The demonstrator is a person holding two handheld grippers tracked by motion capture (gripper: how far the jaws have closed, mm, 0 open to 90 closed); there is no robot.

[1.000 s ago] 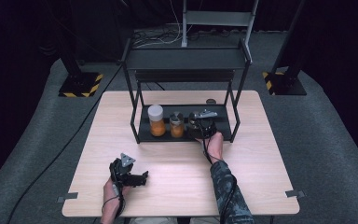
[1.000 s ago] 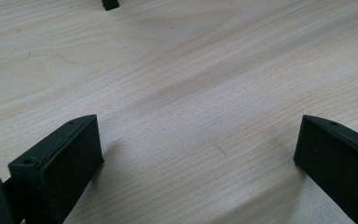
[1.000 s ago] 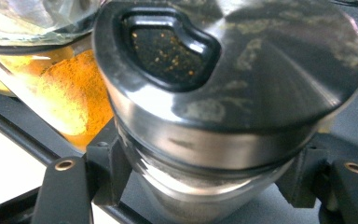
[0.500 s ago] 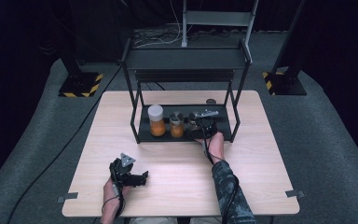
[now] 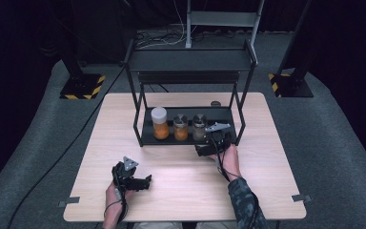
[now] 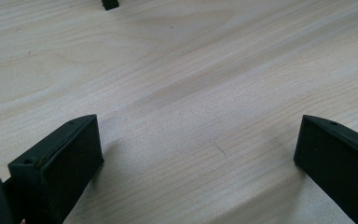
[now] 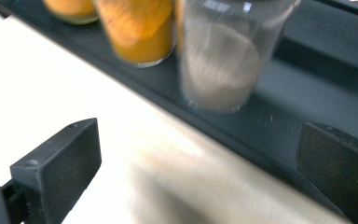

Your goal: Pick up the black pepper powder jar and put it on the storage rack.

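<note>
A black two-level rack point(image 5: 190, 59) stands at the back of the wooden table point(image 5: 181, 191). Three jars stand in a row on its lower shelf point(image 5: 224, 114): a white-lidded jar of orange powder point(image 5: 159, 123), a smaller orange jar point(image 5: 180, 127) and a jar of greyish powder point(image 5: 199, 126). My right gripper point(image 5: 208, 142) hovers just in front of the shelf, open. Its jaws have just been opening, and nothing is between them. In the right gripper view the grey jar point(image 7: 221, 60) stands free ahead of the open gripper point(image 7: 198, 140), beside the orange jar point(image 7: 137, 30). My left gripper point(image 5: 143, 182) rests open at the front left, over bare wood point(image 6: 198, 140).
The rack's black legs point(image 5: 137, 126) and upper shelf point(image 5: 190, 76) frame the jars. A small dark round thing point(image 5: 215, 103) lies behind the rack. Cables point(image 5: 76, 143) run over the grey floor at the left. Black-and-yellow stand bases point(image 5: 81, 86) sit beyond the table.
The right gripper opened, let go of the grey jar on the lower shelf and drew back toward the person. The left gripper stayed put.
</note>
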